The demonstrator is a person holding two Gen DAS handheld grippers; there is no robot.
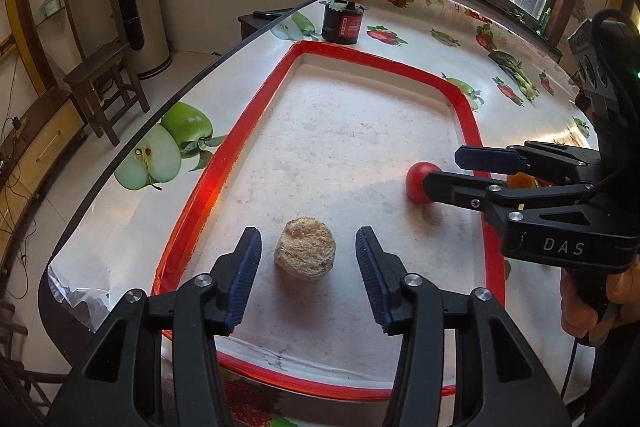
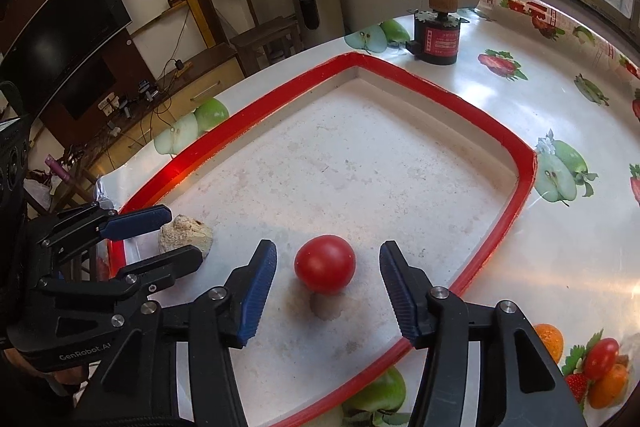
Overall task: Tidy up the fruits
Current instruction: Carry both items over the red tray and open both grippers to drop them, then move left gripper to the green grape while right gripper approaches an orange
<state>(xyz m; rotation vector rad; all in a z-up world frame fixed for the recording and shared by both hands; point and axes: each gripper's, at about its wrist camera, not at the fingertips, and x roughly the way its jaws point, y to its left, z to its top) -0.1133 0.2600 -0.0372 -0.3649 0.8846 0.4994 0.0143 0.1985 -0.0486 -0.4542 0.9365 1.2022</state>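
Note:
A rough tan round fruit (image 1: 305, 254) lies on the white area inside the red border (image 1: 224, 163), between the open fingers of my left gripper (image 1: 308, 251), which is open around it without touching. A red tomato (image 2: 325, 263) lies between the open fingers of my right gripper (image 2: 328, 267), also untouched. In the left wrist view the tomato (image 1: 418, 181) sits at the right, partly hidden by my right gripper (image 1: 442, 171). In the right wrist view the tan fruit (image 2: 186, 233) sits at the left, between the fingers of my left gripper (image 2: 182, 233).
A black cylinder with a red label and a tan knob (image 1: 345, 19) stands on the fruit-print tablecloth (image 1: 520, 75) beyond the border's far corner; it also shows in the right wrist view (image 2: 438, 35). A wooden stool (image 1: 102, 83) stands on the floor left of the table.

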